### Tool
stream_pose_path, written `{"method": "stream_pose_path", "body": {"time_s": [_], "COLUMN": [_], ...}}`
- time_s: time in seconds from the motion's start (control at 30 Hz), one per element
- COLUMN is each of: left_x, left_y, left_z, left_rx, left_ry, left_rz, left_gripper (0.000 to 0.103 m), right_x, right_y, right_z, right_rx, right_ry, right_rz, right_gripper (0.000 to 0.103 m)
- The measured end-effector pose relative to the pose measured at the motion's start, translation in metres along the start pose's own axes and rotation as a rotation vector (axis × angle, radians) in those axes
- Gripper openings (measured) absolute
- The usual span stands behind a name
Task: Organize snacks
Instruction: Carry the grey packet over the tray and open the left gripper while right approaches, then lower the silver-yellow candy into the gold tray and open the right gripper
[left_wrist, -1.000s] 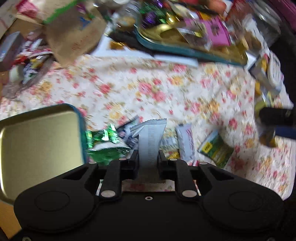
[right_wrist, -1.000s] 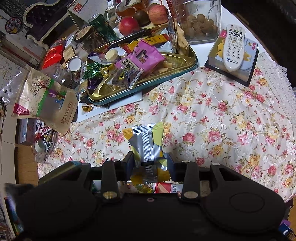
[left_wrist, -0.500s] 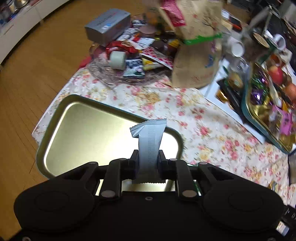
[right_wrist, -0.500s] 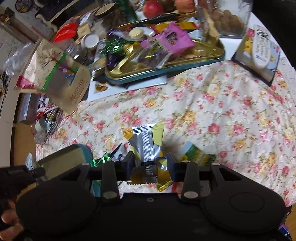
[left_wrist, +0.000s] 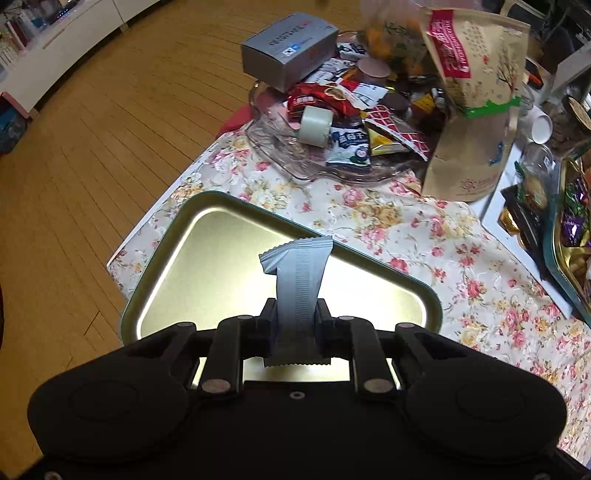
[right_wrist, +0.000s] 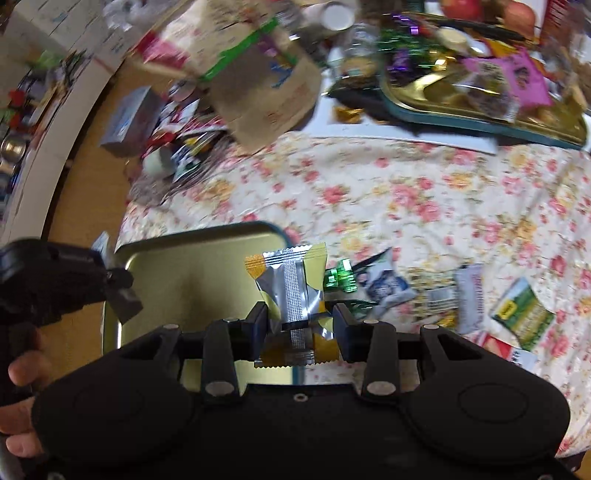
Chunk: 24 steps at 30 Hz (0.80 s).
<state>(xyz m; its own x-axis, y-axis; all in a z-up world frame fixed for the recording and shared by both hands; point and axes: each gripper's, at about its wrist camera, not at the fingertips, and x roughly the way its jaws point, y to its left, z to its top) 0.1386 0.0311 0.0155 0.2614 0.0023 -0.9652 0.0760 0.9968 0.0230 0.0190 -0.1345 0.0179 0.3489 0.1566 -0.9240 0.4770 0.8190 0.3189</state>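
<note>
My left gripper (left_wrist: 295, 314) is shut on a grey snack wrapper (left_wrist: 299, 280), which stands upright over the gold metal tray (left_wrist: 207, 258) at the table's corner. My right gripper (right_wrist: 299, 317) is shut on a silver and yellow snack packet (right_wrist: 291, 284), hanging over the right edge of the same gold tray (right_wrist: 184, 269). The left gripper (right_wrist: 122, 291) also shows at the left of the right wrist view, held by a hand (right_wrist: 22, 373) above the tray's left side. Several loose snack packets (right_wrist: 443, 295) lie on the floral cloth to the right of the tray.
A clear dish (left_wrist: 295, 155) piled with snacks, a tape roll (left_wrist: 314, 125) and a grey box (left_wrist: 288, 48) sits beyond the tray. A brown paper pouch (left_wrist: 476, 110) stands next to it. A second gold tray (right_wrist: 480, 92) full of sweets lies at the far right. Wooden floor (left_wrist: 92, 147) lies past the table edge.
Both grippers swung left from the loose snack pile to above the gold tray, each keeping its packet. The left arrived first and has moved a little further over the tray.
</note>
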Motion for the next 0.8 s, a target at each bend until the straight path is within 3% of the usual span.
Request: {"method": "stream_pose_path", "body": {"time_s": [0.37, 0.57, 0.8], "left_x": [0.003, 0.004, 0.003], "left_y": [0.02, 0.023, 0.016], "left_z": [0.003, 0.004, 0.003], "left_rx": [-0.021, -0.03, -0.003], "left_ry": [0.024, 0.034, 0.039], "left_rz": [0.004, -0.004, -0.017], "left_gripper": [0.029, 0.033, 0.033], "right_x": [0.023, 0.029, 0.031], "right_y": [0.048, 0.051, 0.048], "right_z": [-0.012, -0.011, -0.011], "right_rx": [-0.11, -0.102, -0.099], "right_ry": [0.026, 0.051, 0.054], "right_rz": [0.023, 0.053, 0.024], "right_gripper": [0.042, 0.045, 0.045]}}
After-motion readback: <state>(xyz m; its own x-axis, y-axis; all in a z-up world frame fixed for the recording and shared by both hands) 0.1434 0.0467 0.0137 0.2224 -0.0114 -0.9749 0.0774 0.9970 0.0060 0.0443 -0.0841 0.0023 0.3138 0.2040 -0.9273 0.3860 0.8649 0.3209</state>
